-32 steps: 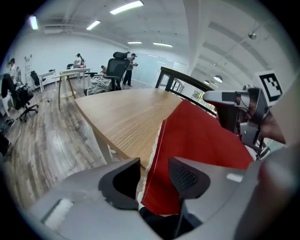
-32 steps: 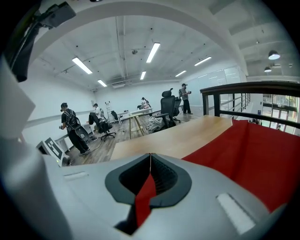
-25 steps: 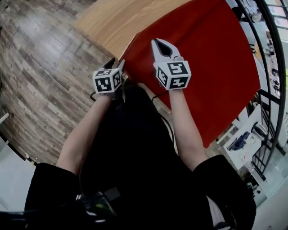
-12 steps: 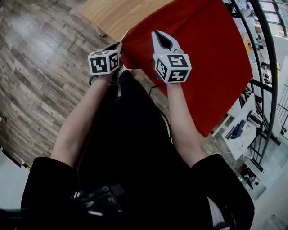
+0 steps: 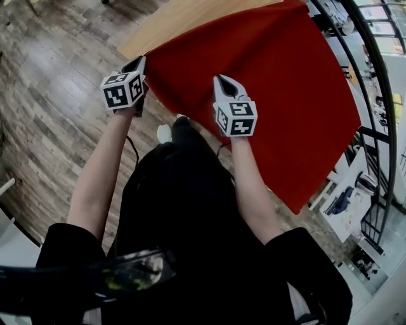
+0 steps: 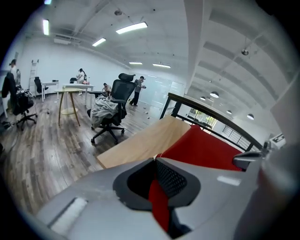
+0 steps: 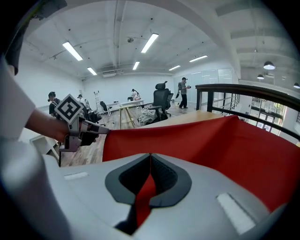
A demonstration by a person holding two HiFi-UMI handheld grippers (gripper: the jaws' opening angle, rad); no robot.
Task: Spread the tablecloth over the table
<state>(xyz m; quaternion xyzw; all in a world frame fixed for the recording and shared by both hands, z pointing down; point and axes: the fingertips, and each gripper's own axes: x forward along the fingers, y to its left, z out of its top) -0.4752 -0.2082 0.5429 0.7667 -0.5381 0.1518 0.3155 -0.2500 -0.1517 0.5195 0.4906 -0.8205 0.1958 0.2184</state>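
While the cloth (image 5: 273, 82) lies partly over the table (image 5: 181, 19) at twelve o'clock, left gripper (image 5: 139, 63) jaws just closed, pinching its edge, right gripper (image 5: 221, 79) pinching it too

The left gripper (image 5: 138, 62), its jaws just closed on the near edge of the red tablecloth (image 5: 273, 89), swings out to the left, away from the right gripper (image 5: 220, 79) (the two sat close together a second ago). That edge now stretches between them, and less of the wooden table (image 5: 171, 19) shows.
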